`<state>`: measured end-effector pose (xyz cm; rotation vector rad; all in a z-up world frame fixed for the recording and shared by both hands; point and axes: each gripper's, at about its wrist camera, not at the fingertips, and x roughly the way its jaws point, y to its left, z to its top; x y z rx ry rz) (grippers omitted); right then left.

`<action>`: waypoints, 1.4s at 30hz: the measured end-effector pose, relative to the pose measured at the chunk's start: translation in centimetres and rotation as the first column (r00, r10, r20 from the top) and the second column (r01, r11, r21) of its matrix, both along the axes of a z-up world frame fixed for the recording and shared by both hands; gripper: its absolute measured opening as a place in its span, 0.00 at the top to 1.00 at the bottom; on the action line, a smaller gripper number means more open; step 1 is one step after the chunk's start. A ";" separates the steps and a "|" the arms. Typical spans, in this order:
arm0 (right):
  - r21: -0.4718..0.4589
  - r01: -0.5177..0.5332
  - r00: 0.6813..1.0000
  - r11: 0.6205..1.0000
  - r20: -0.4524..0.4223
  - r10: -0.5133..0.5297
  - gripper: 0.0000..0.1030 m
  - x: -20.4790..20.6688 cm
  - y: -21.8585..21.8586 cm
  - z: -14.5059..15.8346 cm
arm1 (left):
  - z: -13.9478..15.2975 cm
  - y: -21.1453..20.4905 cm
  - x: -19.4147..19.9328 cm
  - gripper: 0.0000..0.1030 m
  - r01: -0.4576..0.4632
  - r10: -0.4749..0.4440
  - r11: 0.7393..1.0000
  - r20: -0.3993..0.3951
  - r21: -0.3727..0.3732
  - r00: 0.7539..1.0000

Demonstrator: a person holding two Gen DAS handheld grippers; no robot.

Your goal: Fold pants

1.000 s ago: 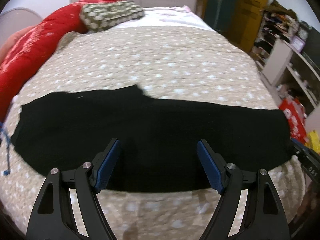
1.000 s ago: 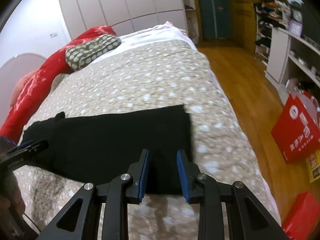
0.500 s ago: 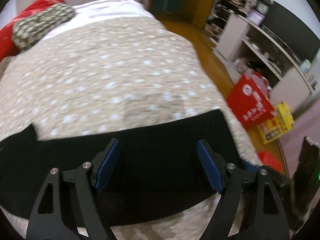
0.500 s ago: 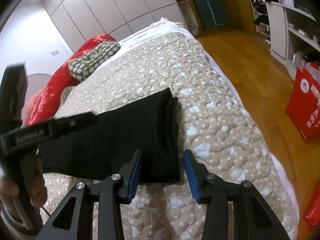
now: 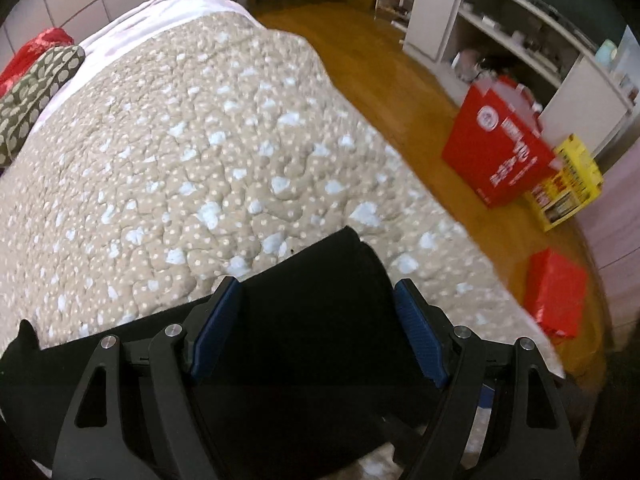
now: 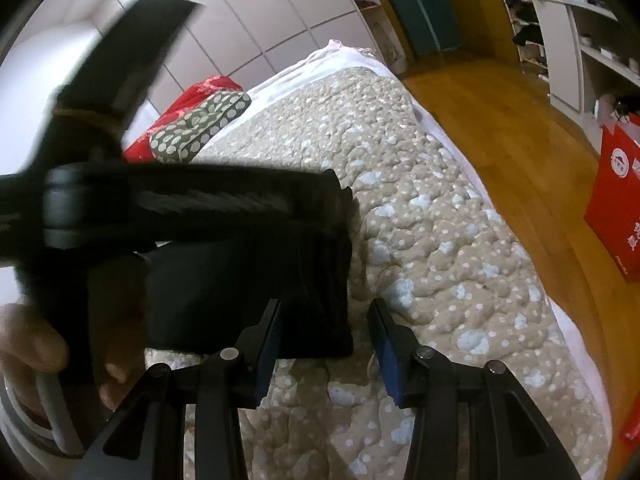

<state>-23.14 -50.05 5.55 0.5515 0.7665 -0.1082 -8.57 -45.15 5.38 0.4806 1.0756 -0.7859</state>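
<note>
Black pants point(image 5: 312, 344) lie flat across the near part of the bed, folded lengthwise, their cuff end point(image 6: 316, 300) near the bed's right side. My left gripper point(image 5: 316, 320) is open, its blue pads straddling the cuff end just above the cloth. My right gripper point(image 6: 326, 340) is open over the near corner of the same cuff end, holding nothing. In the right wrist view the left gripper's body point(image 6: 168, 204) crosses the picture just above the pants, with the person's hand point(image 6: 36, 352) at the lower left.
The bed has a beige dotted quilt point(image 5: 192, 148). A spotted pillow point(image 6: 200, 128) and a red blanket point(image 6: 184, 100) lie at its head. Right of the bed is wooden floor point(image 5: 400, 92) with a red bag point(image 5: 500, 152), a yellow box point(image 5: 568, 184) and white shelves point(image 5: 520, 32).
My left gripper has swung right along the pants from the middle to the cuff end. My right gripper has opened wider and the left gripper's body has come in close before it.
</note>
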 end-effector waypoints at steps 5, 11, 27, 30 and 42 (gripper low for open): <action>0.047 0.009 0.999 0.999 0.042 -0.011 0.79 0.4 0.1 -0.3 | -0.6 0.2 0.1 0.43 0.010 -0.009 0.999 0.035 -0.041 0.999; 0.081 -0.034 0.992 0.996 0.126 0.024 0.88 0.9 1.2 1.8 | 2.3 3.0 1.2 0.80 -0.003 0.000 0.987 -0.022 -0.160 1.000; 0.000 -0.435 0.870 0.900 0.258 0.421 0.88 10.9 18.3 8.1 | 7.8 25.8 8.9 0.81 -0.295 0.318 0.928 0.072 -0.229 0.945; 0.049 -0.494 0.855 0.868 0.212 0.474 0.87 14.3 22.9 4.8 | 4.1 29.8 10.7 0.81 -0.425 0.440 0.892 0.079 -0.157 0.894; -0.124 -0.429 0.891 0.895 0.107 0.442 0.66 14.0 20.2 5.8 | 3.3 35.4 9.9 0.81 -0.546 0.565 0.813 0.043 -0.204 0.824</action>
